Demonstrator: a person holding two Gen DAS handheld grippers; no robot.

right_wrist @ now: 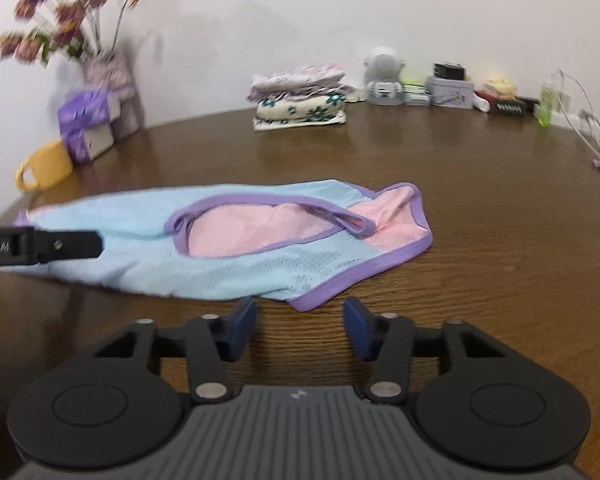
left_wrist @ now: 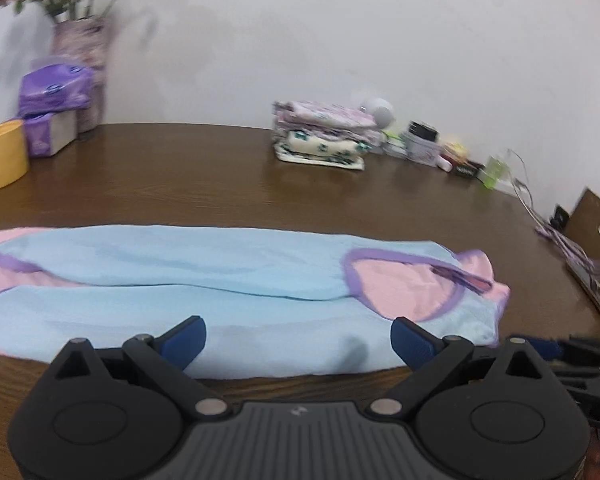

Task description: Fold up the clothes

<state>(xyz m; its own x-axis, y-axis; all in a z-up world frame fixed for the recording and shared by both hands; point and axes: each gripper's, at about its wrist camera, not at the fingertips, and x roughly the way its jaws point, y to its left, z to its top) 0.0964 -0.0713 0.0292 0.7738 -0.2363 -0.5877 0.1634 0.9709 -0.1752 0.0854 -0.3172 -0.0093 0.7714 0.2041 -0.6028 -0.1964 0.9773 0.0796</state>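
Note:
A light blue tank top (left_wrist: 204, 280) with purple trim and pink lining lies folded lengthwise on the brown wooden table (left_wrist: 220, 176). It also shows in the right wrist view (right_wrist: 236, 256), with its armhole end on the right. My left gripper (left_wrist: 298, 340) is open and empty, just above the near edge of the top. My right gripper (right_wrist: 299, 326) is open and empty, just in front of the top's purple-trimmed corner (right_wrist: 312, 300). Part of the left gripper (right_wrist: 40, 246) shows at the left of the right wrist view.
A stack of folded clothes (right_wrist: 300, 98) sits at the back of the table (right_wrist: 500, 240). A yellow cup (right_wrist: 46, 170), tissue packs (right_wrist: 86, 126) and a flower vase (right_wrist: 112, 80) stand at the left. A small speaker figure (right_wrist: 382, 76), boxes and cables line the back right.

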